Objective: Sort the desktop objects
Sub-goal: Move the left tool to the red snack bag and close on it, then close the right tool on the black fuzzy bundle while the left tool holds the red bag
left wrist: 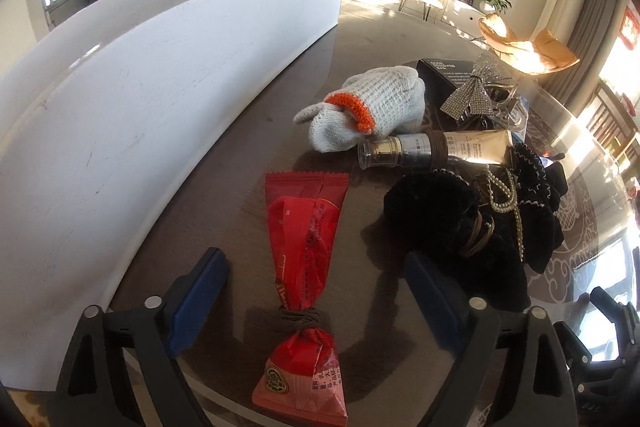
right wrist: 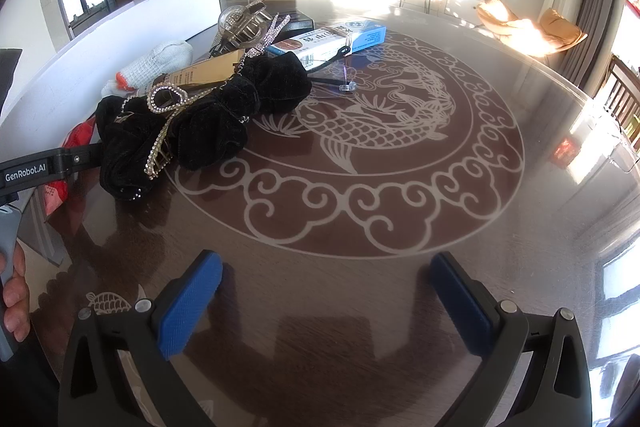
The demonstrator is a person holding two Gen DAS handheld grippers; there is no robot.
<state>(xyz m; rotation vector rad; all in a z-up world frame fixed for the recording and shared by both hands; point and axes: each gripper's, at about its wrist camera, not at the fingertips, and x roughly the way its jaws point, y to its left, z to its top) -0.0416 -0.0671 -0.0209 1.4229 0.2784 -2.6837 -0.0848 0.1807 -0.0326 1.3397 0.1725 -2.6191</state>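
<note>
My left gripper [left wrist: 316, 291] is open, its blue pads either side of a red snack packet [left wrist: 306, 259] tied with a brown hair band, lying on the brown table. Beyond it lie a white knit glove with an orange cuff [left wrist: 360, 107], a gold cosmetic tube [left wrist: 432, 147], black scrunchies [left wrist: 452, 223] with a pearl clip, and a rhinestone bow clip [left wrist: 472, 95]. My right gripper [right wrist: 326, 291] is open and empty above bare table. In its view the black scrunchies [right wrist: 208, 119], glove [right wrist: 160, 63], tube [right wrist: 200, 75], a blue medicine box [right wrist: 332, 37] and glasses [right wrist: 340, 67] lie at the far left.
A long white box [left wrist: 132, 99] runs along the left of the pile. The table [right wrist: 400, 187] has a fish pattern under glass. The left gripper's body [right wrist: 40, 167] and a hand show at the left edge of the right wrist view. A black box [left wrist: 444, 67] lies behind the bow clip.
</note>
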